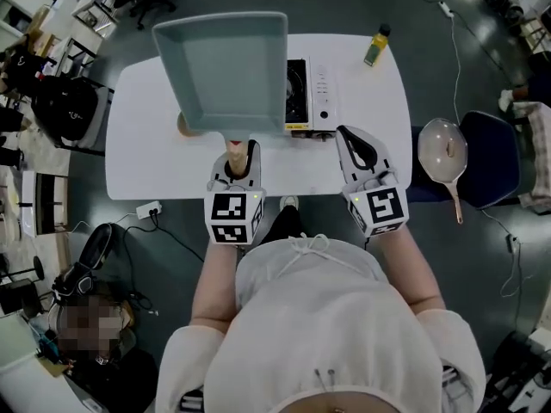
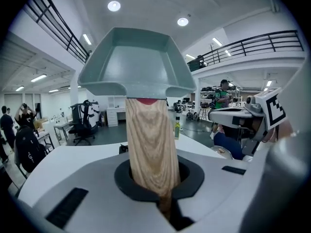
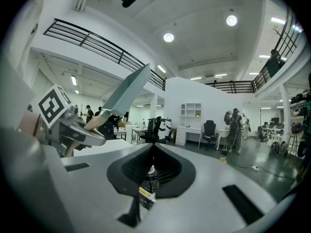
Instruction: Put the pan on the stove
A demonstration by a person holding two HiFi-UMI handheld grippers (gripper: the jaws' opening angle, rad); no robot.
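— At the near edge of the counter (image 1: 146,157), our left gripper (image 1: 242,157) is clamped tight on a wooden handle (image 2: 150,149). Where's the pan (image 1: 222,67) itself?

— Held in the air over the counter's middle, handle toward us, bowl away from us and tipped up.

— And the stove (image 1: 310,93)?

— Just right of the pan, toward the far edge. We'd judge it needs a short carry rightward, then level and lower.

— Anything in our way?

— Our right gripper (image 1: 360,149) sits closed and empty near the stove's front, so we'd mind it. The bottle (image 1: 376,46) at the far right corner stands clear.
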